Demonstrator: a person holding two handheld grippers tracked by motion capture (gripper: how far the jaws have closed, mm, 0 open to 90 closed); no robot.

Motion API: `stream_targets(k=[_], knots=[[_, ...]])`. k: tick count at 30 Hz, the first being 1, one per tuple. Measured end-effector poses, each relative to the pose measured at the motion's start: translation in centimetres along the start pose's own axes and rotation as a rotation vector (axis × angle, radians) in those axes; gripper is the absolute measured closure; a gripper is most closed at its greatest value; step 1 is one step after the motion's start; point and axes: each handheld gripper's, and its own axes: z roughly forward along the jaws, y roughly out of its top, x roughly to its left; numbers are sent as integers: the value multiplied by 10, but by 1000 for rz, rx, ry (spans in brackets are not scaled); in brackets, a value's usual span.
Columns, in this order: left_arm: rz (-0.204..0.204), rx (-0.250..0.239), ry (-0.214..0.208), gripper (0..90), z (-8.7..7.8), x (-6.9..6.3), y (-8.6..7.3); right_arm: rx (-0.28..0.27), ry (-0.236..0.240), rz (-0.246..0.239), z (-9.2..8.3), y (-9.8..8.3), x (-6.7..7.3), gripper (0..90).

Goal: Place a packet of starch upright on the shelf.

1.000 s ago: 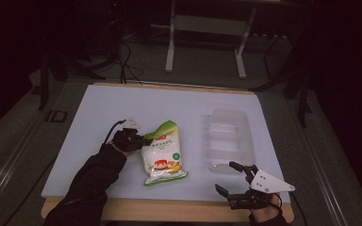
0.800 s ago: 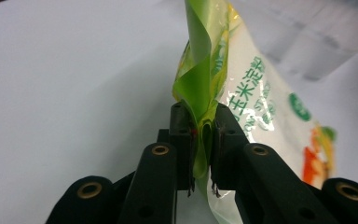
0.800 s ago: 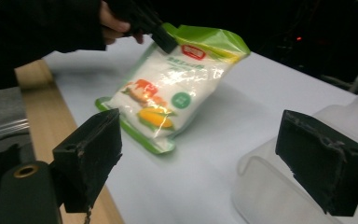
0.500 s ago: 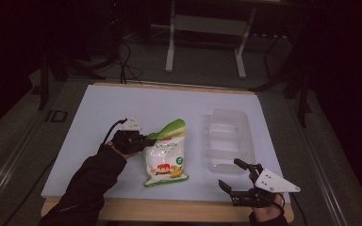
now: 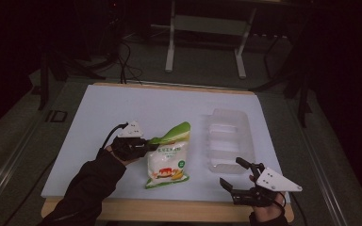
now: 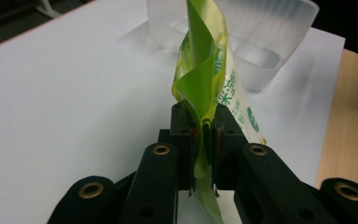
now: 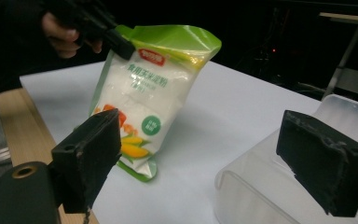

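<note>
Starch bag (image 5: 166, 160) upright, green top tilted, pinched by left hand-held gripper (image 5: 146, 142), right hand-held gripper (image 5: 235, 173) wide open, empty

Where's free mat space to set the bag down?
Far half of the mat behind the bag and left claw is bare. So is the left strip. Crowded: the gap between bag and tray, and the near right corner by the right claw.
</note>
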Motion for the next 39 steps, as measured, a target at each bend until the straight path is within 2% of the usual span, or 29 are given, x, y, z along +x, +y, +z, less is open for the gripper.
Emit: stream_targets(k=[2, 3, 4, 6, 8, 13, 15, 17, 19, 20, 22, 23, 25, 26, 27, 29, 30, 31, 32, 34, 37, 39], knots=[[18, -9, -7, 826, -2, -5, 3, -11, -15, 19, 0, 1, 0, 125], [21, -11, -15, 826, -3, -7, 4, -14, 0, 29, 0, 2, 0, 124], [42, -18, -20, 826, -5, -10, 6, -5, 18, 30, 1, 2, 0, 125], [42, -39, -42, 828, -8, -12, 10, 3, 33, 26, 1, 3, 2, 117], [51, -54, -44, 830, -13, -15, 14, -3, 54, 18, 0, 6, 4, 109], [49, -80, -23, 836, -26, -19, 25, -21, 97, 13, -6, 23, 5, 101], [54, -104, -15, 838, -31, -21, 28, -30, 123, 2, -7, 33, 4, 102], [49, -129, -17, 842, -36, -23, 31, -8, 125, -8, -6, 43, 1, 121], [53, -149, -13, 845, -39, -24, 34, 5, 154, 9, -2, 50, -4, 142], [47, -162, -25, 847, -41, -25, 37, 9, 152, 23, 1, 52, -8, 151], [58, -183, -14, 850, -43, -29, 40, 4, 171, 52, 7, 56, -15, 180], [59, -189, -27, 851, -43, -30, 43, -1, 175, 59, 10, 58, -19, 214], [70, -205, -18, 853, -45, -34, 48, 4, 196, 78, 19, 61, -23, 226], [69, -206, -38, 855, -45, -35, 51, 10, 202, 72, 24, 62, -24, 242], [76, -213, -26, 855, -45, -37, 54, 26, 209, 74, 30, 64, -25, 243], [76, -213, -41, 857, -45, -38, 59, 43, 229, 76, 41, 67, -26, 261], [81, -220, -31, 858, -44, -40, 61, 52, 239, 81, 47, 69, -26, 261], [82, -219, -46, 858, -44, -40, 64, 57, 243, 83, 52, 70, -27, 261], [86, -225, -40, 859, -43, -42, 66, 67, 259, 85, 58, 72, -27, 260], [87, -229, -61, 859, -42, -44, 70, 83, 264, 101, 68, 74, -29, 260], [96, -239, -69, 859, -41, -47, 75, 99, 303, 129, 82, 76, -34, 261], [94, -240, -83, 859, -39, -48, 79, 126, 325, 112, 90, 77, -34, 285]])
